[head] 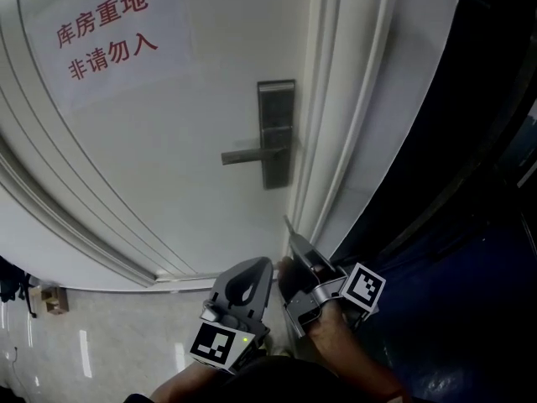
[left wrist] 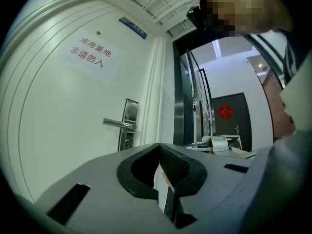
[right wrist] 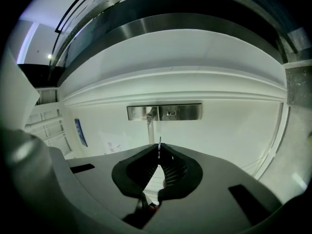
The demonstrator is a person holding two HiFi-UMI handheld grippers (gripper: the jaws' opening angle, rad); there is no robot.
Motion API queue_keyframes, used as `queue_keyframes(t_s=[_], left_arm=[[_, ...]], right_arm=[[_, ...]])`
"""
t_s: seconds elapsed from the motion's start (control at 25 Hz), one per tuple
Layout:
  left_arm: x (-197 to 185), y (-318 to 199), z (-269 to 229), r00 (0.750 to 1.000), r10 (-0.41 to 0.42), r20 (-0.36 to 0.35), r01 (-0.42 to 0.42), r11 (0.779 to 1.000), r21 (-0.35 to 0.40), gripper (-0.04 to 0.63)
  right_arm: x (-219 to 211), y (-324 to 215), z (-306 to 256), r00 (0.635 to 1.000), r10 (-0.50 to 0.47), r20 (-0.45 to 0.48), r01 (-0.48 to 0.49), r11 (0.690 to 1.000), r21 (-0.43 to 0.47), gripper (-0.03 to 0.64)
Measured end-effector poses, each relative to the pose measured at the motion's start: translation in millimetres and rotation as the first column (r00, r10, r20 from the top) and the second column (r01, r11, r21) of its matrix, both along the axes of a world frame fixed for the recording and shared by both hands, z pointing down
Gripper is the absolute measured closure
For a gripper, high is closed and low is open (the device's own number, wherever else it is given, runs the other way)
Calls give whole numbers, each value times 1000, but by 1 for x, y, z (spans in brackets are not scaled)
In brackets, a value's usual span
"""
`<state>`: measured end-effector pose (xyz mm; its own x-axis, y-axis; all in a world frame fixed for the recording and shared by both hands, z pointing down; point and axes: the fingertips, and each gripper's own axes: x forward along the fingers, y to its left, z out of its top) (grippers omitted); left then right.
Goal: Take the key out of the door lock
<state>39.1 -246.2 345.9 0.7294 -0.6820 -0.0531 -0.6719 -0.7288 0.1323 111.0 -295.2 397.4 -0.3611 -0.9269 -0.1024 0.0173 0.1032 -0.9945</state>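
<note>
A silver lock plate point(head: 275, 133) with a lever handle point(head: 247, 154) sits on the white door, well ahead of both grippers. In the right gripper view the plate point(right wrist: 164, 112) shows an empty keyhole point(right wrist: 169, 113). My right gripper point(head: 295, 242) is shut on the key point(head: 289, 225), a thin metal sliver that sticks out past the jaw tips. Seen edge-on, the key point(right wrist: 159, 143) is clear of the door. My left gripper point(head: 263, 267) hangs beside the right one, shut with nothing in it. From the left gripper point(left wrist: 158, 146) the lock plate point(left wrist: 128, 126) shows to the left.
A white sign with red characters point(head: 105, 32) hangs high on the door. The moulded door frame point(head: 336, 141) runs beside the lock, with a dark wall point(head: 470, 225) to its right. A small box point(head: 54, 299) lies on the pale floor. A dark door point(left wrist: 225, 118) stands beyond.
</note>
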Motion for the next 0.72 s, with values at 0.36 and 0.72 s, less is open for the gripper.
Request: queue_keyframes(t_s=[0.36, 0.72], left_arm=[[2, 15, -7, 1000, -10, 9, 10, 1000, 3, 589], [6, 20, -11, 1000, -23, 8, 23, 1000, 14, 589]], right_arm=[[-3, 19, -8, 999, -20, -27, 21, 999, 38, 597], [-4, 22, -3, 999, -31, -30, 32, 999, 34, 597]])
